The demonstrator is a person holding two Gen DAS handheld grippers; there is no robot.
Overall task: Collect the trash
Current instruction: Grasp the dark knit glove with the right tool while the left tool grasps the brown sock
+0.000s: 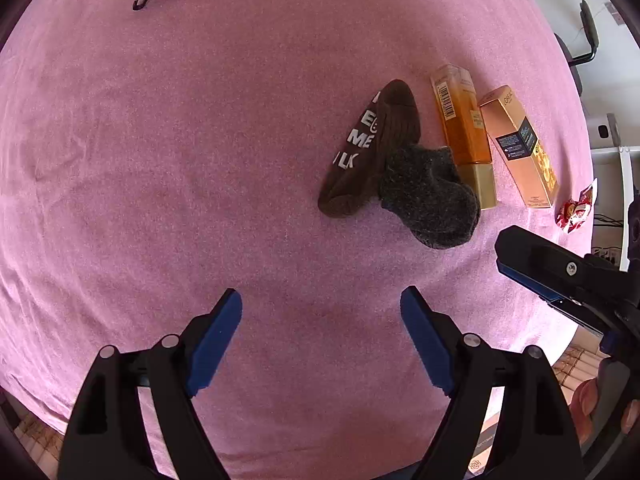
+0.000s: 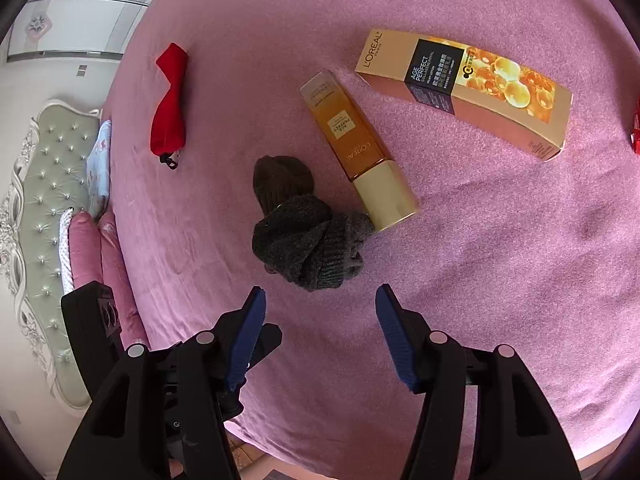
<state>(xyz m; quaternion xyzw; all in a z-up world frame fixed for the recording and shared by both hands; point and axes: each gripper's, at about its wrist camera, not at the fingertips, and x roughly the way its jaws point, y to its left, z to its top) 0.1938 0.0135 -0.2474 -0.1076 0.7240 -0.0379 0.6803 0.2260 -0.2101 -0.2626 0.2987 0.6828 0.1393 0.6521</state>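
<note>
While both of your grippers hang empty over the pink bedspread (image 2: pixel 500 260), jaws spread wide, the left gripper (image 1: pixel 321 300) and right gripper (image 2: pixel 320 300) hold nothing. Likely trash: the red wrapper (image 1: pixel 576 210) at the bed's edge, near the carton (image 2: pixel 464 92). Risk: the grey sock (image 2: pixel 308 244) touches the bottle (image 2: pixel 358 148); snagging it could roll the bottle or waste the grasp.

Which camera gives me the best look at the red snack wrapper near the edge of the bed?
The left wrist view. There the red snack wrapper shows whole, crumpled at the right edge of the pink bedspread, beyond the gold carton. The right wrist view catches only a red sliver cut off at its right border.
</note>
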